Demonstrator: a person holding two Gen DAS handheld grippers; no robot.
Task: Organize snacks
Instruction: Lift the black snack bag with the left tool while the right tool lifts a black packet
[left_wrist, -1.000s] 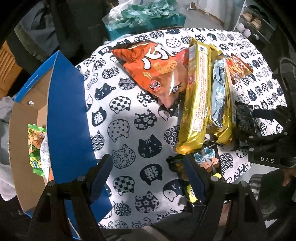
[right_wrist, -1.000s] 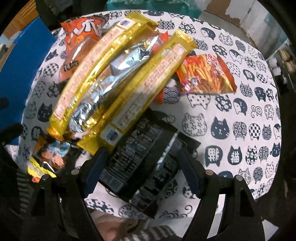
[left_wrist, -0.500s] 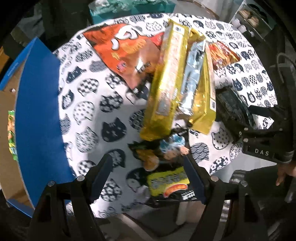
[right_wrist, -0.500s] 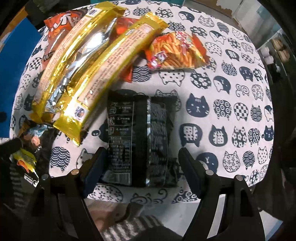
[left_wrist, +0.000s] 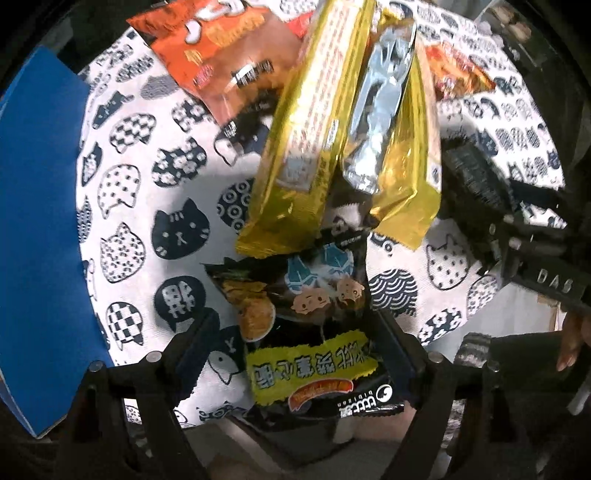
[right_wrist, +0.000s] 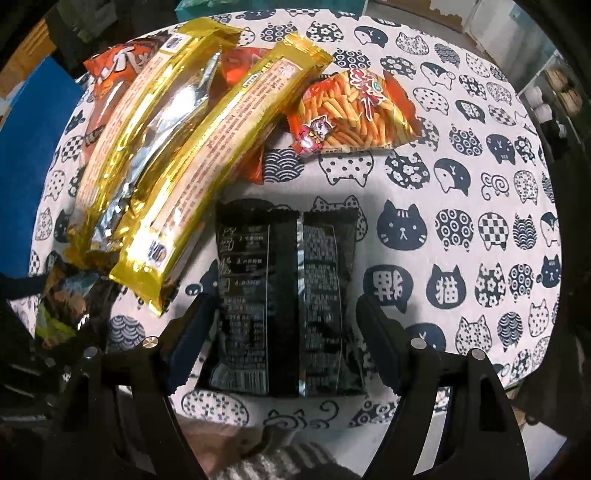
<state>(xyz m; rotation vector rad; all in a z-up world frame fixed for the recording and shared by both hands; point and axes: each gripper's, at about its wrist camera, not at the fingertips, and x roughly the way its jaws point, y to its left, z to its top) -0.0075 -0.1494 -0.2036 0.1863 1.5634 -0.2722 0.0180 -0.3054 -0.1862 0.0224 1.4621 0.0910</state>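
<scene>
left gripper (left_wrist: 295, 354) – jaws opening, astride black-yellow snack bag (left_wrist: 303, 332), ungripped | right gripper (right_wrist: 284, 332) – spread wide, black packet (right_wrist: 284, 306) straddled, ungripped

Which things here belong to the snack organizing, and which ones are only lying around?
Belongs to the job:
- black-and-yellow snack bag, between the opening left gripper jaws
- black packet, between the open right gripper jaws
- gold packs
- orange chip bag
- fries snack bag
- blue box

Just lying about:
- cat-print tablecloth
- shelf items
</scene>
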